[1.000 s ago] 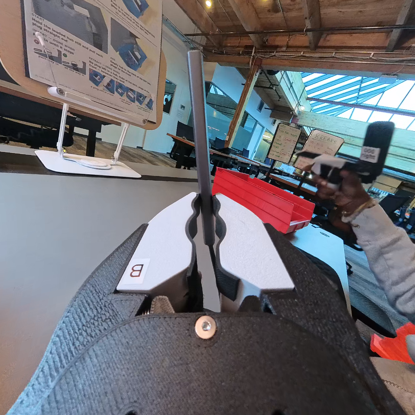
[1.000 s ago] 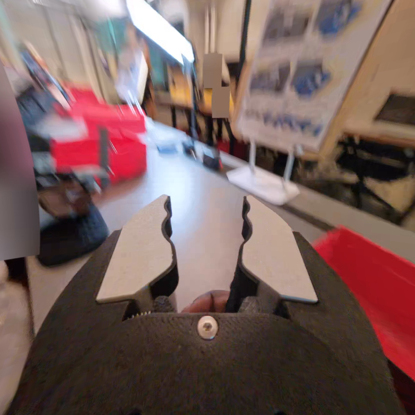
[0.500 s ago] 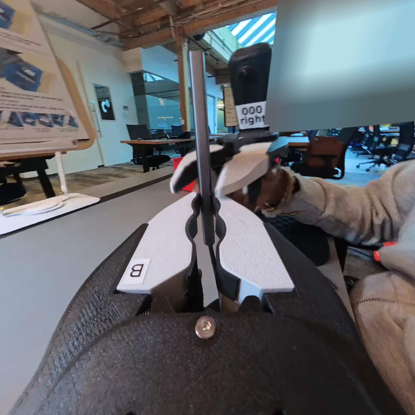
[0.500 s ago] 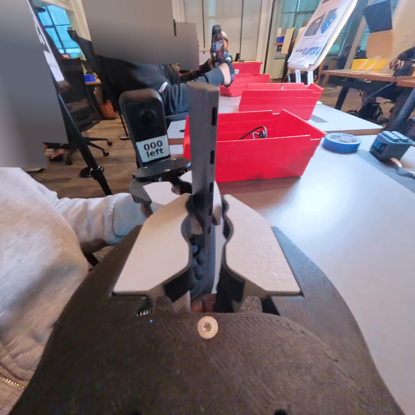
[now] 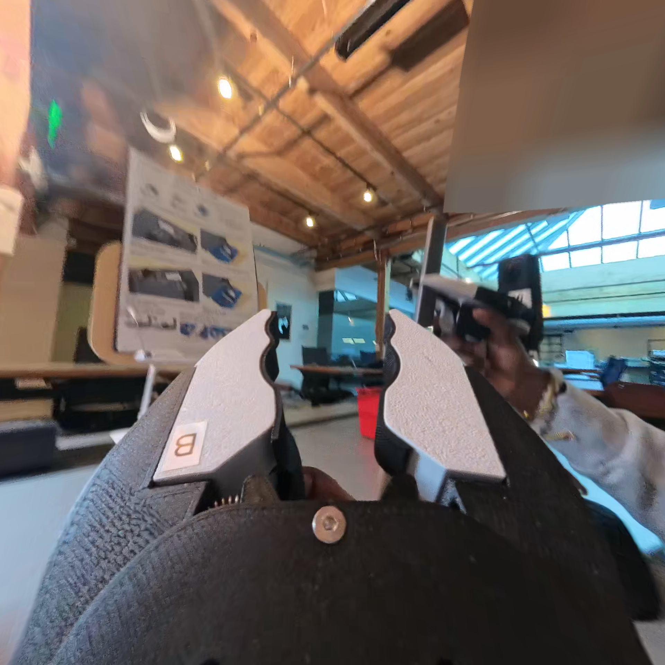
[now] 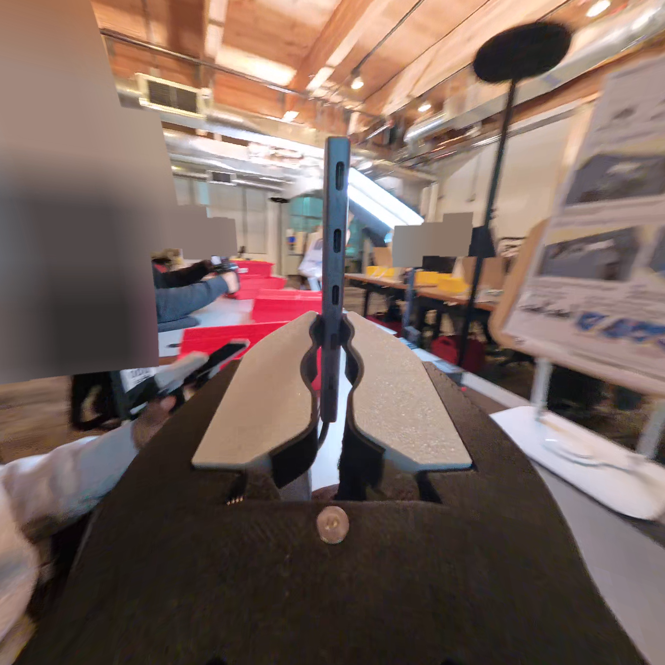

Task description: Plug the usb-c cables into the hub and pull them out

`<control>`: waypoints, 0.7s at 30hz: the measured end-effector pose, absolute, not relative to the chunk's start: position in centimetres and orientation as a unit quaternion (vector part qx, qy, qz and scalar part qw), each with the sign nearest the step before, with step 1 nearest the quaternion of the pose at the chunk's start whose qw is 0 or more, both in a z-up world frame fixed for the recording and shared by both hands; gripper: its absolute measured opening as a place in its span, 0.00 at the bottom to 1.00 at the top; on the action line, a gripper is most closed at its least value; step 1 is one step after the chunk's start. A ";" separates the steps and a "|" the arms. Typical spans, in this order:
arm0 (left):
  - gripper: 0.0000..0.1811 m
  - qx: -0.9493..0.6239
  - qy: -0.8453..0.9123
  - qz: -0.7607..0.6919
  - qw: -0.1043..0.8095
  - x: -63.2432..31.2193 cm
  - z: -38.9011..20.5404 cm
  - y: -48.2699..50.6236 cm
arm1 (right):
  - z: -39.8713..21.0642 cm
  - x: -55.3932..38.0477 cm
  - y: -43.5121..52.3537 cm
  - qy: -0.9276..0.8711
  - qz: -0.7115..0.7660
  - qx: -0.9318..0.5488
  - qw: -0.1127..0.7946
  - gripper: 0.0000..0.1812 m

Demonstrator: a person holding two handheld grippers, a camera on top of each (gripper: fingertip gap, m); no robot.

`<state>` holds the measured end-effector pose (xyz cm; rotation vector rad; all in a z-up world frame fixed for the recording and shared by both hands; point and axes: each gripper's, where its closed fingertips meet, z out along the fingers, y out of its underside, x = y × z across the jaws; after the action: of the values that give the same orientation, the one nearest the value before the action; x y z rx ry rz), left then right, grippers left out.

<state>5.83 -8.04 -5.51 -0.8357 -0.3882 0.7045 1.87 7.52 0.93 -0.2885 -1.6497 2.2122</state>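
The hub (image 6: 336, 230) is a slim dark grey bar with several ports down its edge. My right gripper (image 6: 333, 320) is shut on its lower part and holds it upright in the air; its short cable (image 6: 324, 428) hangs between the fingers. My left gripper (image 5: 331, 316) is open and empty, pointing up towards the room. It shows blurred at the lower left of the right wrist view (image 6: 216, 356). The right gripper (image 5: 449, 291) shows at the upper right of the left wrist view, with the hub (image 5: 430, 270) a blurred grey bar in it. No loose usb-c cables are in view.
An instruction board on a white stand (image 6: 590, 270) stands to the right on the grey table (image 6: 611, 561); it also shows in the left wrist view (image 5: 183, 280). Red bins (image 6: 284, 306) sit behind, with people at a farther table. A red bin (image 5: 367, 410) shows between my left fingers. My hands' fingertips stand some 20 cm from each other.
The hub has passed from my left gripper to my right one. The right gripper closed on it, the left opened and drew away, and both views have tilted upward.
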 end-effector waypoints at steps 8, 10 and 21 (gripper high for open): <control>0.31 -0.539 -0.223 0.235 0.778 3.9 -10.1 -3.5 | 7.9 -1.9 22.8 -0.572 0.645 -0.184 0.471 0.05; 0.30 -0.527 -0.229 0.235 0.784 3.8 -9.9 -3.9 | 6.9 -3.4 26.1 -0.615 0.587 -0.188 0.493 0.05; 0.29 -0.520 -0.254 0.216 0.787 3.2 -10.2 -4.4 | -12.5 -15.1 38.9 -0.902 0.097 -0.140 0.398 0.05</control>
<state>3.21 -4.35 -10.16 -1.1203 -0.5466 0.4665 -15.08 38.90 -12.49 -0.3551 -2.2834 0.2468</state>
